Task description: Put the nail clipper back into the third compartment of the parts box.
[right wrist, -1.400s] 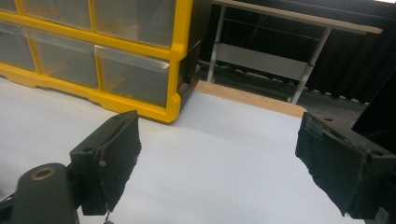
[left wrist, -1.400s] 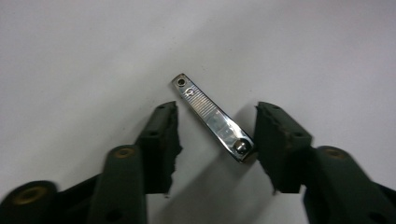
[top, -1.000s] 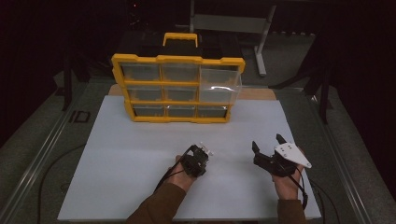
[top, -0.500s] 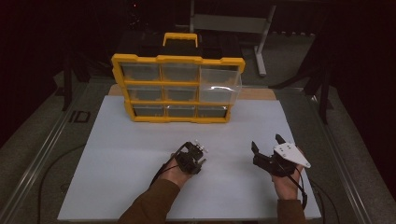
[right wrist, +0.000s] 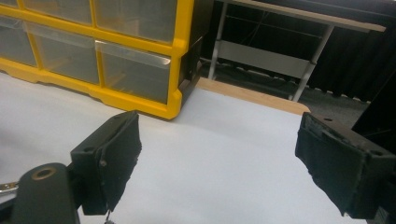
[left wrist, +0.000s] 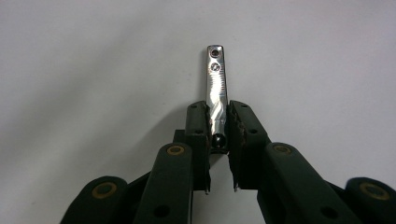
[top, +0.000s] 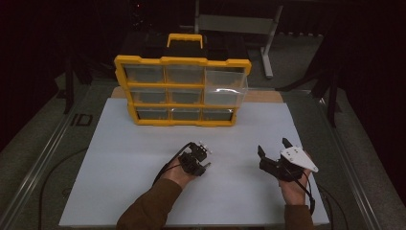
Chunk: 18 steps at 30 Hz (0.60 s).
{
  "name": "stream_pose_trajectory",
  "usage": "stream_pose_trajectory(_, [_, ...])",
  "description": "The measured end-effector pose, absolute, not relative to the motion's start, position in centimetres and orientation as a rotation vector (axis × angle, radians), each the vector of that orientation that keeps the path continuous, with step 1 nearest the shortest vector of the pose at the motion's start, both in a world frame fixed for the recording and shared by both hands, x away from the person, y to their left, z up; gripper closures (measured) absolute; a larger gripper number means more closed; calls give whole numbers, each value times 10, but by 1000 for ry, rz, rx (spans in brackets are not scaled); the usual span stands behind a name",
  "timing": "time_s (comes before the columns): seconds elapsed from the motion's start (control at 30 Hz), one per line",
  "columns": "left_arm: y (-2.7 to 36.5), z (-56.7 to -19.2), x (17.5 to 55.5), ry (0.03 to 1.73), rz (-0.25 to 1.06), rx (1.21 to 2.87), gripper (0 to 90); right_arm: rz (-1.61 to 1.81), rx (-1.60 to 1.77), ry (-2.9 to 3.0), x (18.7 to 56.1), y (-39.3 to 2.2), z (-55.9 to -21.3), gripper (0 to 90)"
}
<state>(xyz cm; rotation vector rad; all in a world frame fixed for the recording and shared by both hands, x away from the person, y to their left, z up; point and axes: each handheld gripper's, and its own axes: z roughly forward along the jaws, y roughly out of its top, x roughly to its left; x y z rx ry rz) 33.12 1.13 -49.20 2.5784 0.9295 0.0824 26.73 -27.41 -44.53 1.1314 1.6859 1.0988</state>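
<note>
- Grip of the left gripper [left wrist: 217,135] is seen closed on a small shiny flat metal bar with holes near its far end [left wrist: 216,84]; the bar is clamped between the two black pads at its lower part, and the rest juts straight out past the fingertips.
- The jaws of the left gripper have just been closing a little further, with the metal bar between them.
- In the high view the left gripper [top: 201,155] is held low over the white sheet covering the table [top: 119,167], and the metal bar [top: 205,145] is seen as a small bright tip at its front.
- Right gripper [right wrist: 219,158] is held wide open, nothing between the pads; white sheet is seen in the gap.
- In the high view the right gripper [top: 272,152] is placed well apart from the left one, at the same depth on the sheet.
- A yellow plastic organiser box with clear drawers and a black-and-yellow handle [top: 182,91] is stood ahead of both grippers, at the sheet's far edge; from the right gripper [right wrist: 140,51] it is seen ahead and to the left.
- The middle-right drawer [top: 225,95] is seen pulled out a little from the box front.
</note>
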Motion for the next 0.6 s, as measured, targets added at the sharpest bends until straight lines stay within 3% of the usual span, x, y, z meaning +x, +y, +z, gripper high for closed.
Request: stream_pose_trajectory(0.6, [25,-471,331,910,133,2507,799,1127,1104,1689,266,-274,-444,137])
